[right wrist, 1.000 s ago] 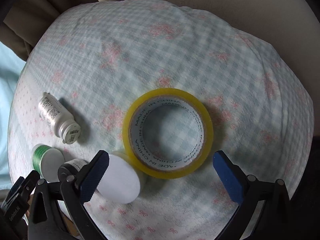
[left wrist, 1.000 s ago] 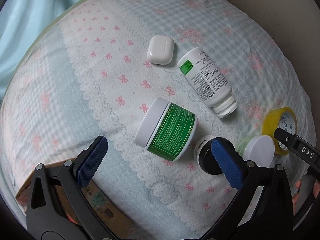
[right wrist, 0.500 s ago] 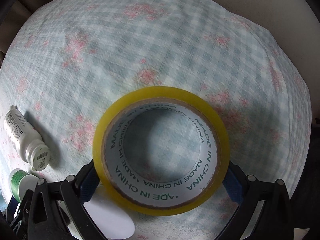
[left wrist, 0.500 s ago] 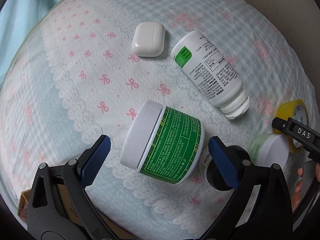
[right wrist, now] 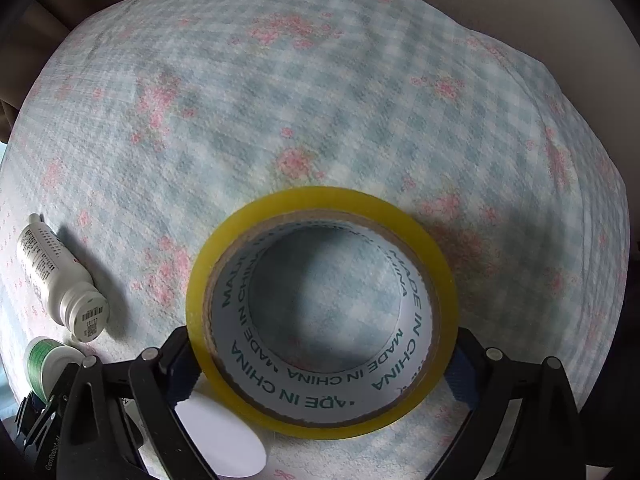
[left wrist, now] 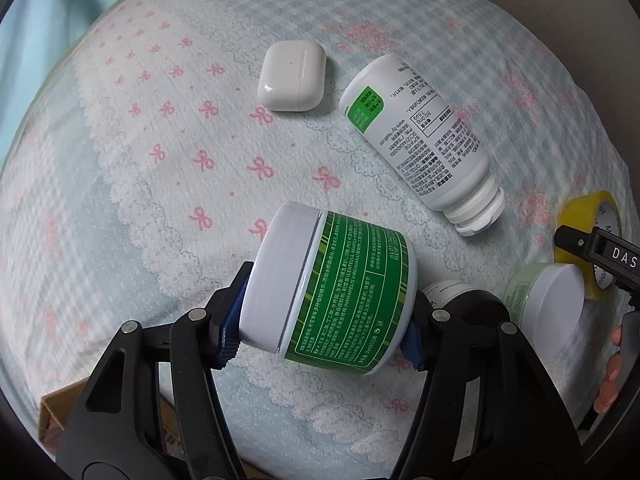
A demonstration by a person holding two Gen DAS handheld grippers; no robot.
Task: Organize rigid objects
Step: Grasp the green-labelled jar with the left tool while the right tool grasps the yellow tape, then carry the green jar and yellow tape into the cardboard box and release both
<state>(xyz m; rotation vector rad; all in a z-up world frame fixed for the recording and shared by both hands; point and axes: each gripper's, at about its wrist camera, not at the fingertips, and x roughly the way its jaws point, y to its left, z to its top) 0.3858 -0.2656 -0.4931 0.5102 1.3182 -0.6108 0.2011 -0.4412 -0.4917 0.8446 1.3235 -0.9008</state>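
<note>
Now both grabs are on: the left gripper [left wrist: 324,328] is closing onto the green jar [left wrist: 332,292], the right gripper [right wrist: 320,364] closing around the tape roll [right wrist: 320,304]. Beyond the jar, bottle [left wrist: 424,148] and earbud case [left wrist: 291,76] lie unsorted.

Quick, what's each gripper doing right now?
Left gripper: fingers closing, pressing the green-labelled white plastic jar.
Right gripper: fingers closing around the yellow tape roll, pads at its sides.

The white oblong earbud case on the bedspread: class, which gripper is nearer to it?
Left. The left gripper is closing on the green-labelled white jar just below the earbud case; the right gripper straddles the yellow tape roll far off.
</note>
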